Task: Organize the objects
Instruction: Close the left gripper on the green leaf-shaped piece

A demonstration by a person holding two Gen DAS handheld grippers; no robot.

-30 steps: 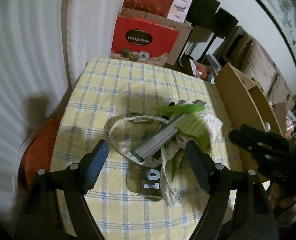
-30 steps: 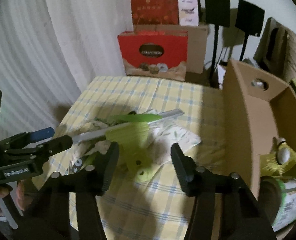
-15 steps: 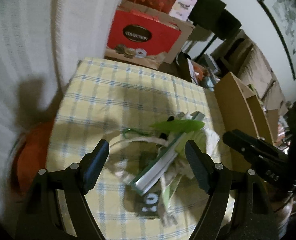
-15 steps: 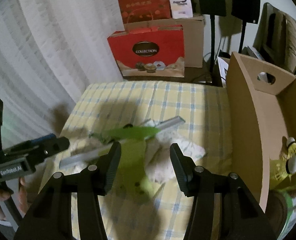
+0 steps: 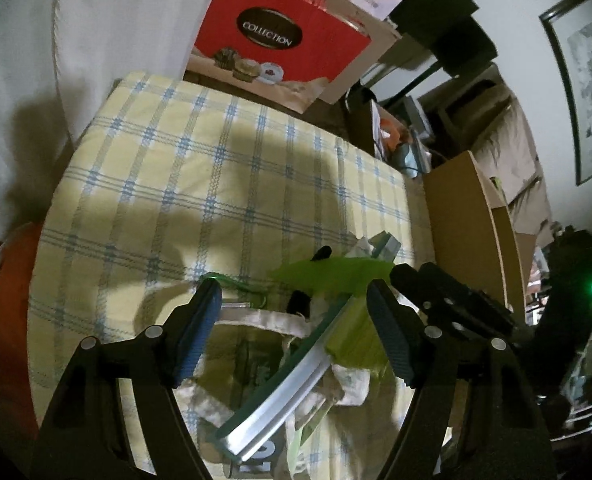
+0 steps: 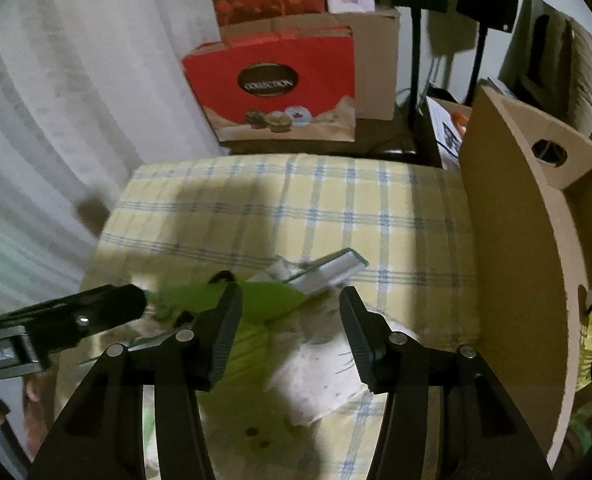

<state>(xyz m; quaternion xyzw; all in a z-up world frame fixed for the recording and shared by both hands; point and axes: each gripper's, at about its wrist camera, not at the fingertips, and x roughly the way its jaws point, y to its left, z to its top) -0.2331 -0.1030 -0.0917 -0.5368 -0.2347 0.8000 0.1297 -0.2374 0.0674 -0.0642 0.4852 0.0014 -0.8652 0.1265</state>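
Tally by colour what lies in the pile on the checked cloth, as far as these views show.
Lime green pieces: 2
Silver-and-green bar: 1
White printed cloth bag: 1
Dark numbered card: 1
Total: 5, though the pile may hide more.

Dim indoor light, yellowish cast. Broad soft shadows across the checked tablecloth and on the white curtain. Strong fisheye bending, black vignette at corners. Motion blur throughout, heaviest on nearby clutter. No glare.
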